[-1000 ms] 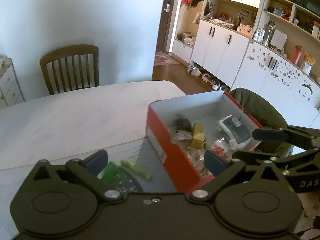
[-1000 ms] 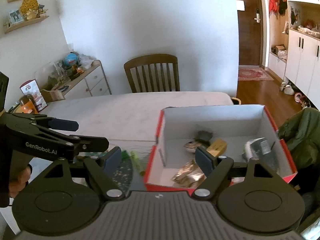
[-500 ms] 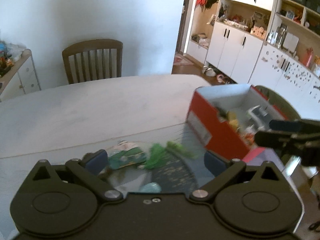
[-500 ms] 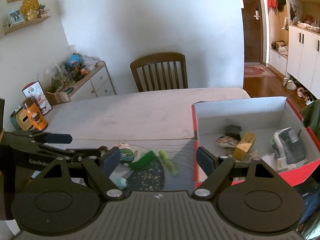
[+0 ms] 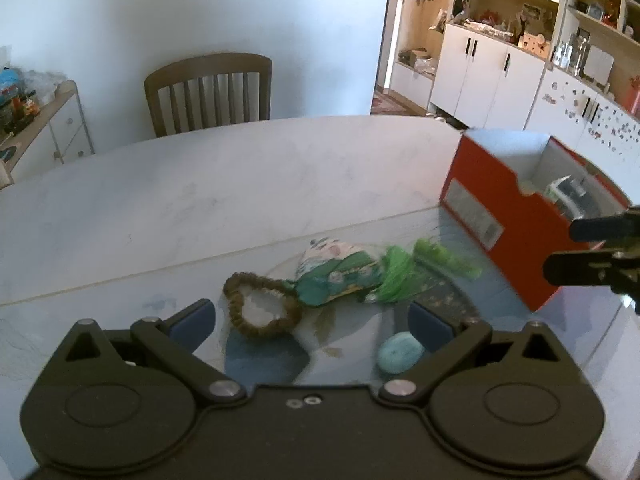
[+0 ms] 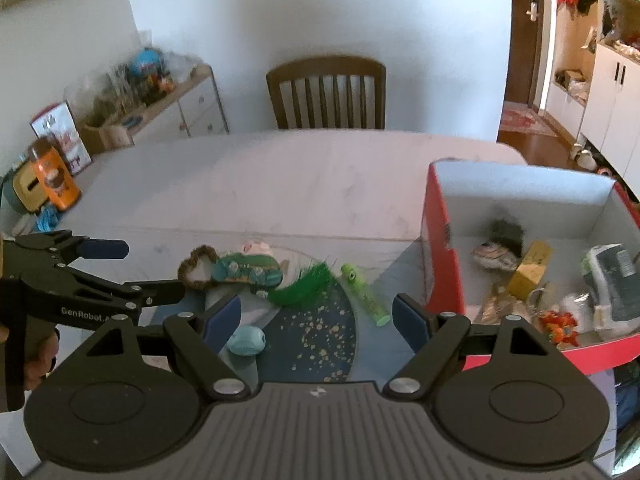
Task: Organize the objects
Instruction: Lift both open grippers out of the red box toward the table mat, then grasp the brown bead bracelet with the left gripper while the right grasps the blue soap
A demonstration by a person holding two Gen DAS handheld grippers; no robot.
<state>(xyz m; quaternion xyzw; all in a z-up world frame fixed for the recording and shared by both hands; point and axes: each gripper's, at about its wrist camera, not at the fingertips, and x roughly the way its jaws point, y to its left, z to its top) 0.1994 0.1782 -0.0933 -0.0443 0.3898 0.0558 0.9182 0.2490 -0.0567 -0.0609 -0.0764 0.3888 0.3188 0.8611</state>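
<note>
The red cardboard box with a white inside (image 6: 436, 248) serves as the landmark, standing at the right end of the pale marble-look surface (image 6: 280, 184). Sorting looks partly done: the box already holds a small shoe-like toy, a yellow block, a grey-and-white packet and some orange bits.

Left of the box, several things are not yet put away. Farthest from it lies a brown braided ring (image 5: 260, 308), touching a teal-and-white patterned soft pouch (image 5: 340, 272). Next comes a green feathery tuft (image 6: 306, 286), then a lime-green tube with an eye printed on it (image 6: 364, 294), which lies just beside the box wall. Nearer the cameras than these sits a pale blue egg-shaped stone (image 6: 247, 340) on a dark blue gold-speckled mat (image 6: 320, 332).

The left gripper (image 5: 310, 320) hovers low over the ring and stone, well left of the box, jaws spread wide and holding nothing. The right gripper (image 6: 318, 316) hangs over the mat, just left of the box, jaws likewise wide apart and empty. A person's fingers (image 6: 40, 360) wrap the left handle.
</note>
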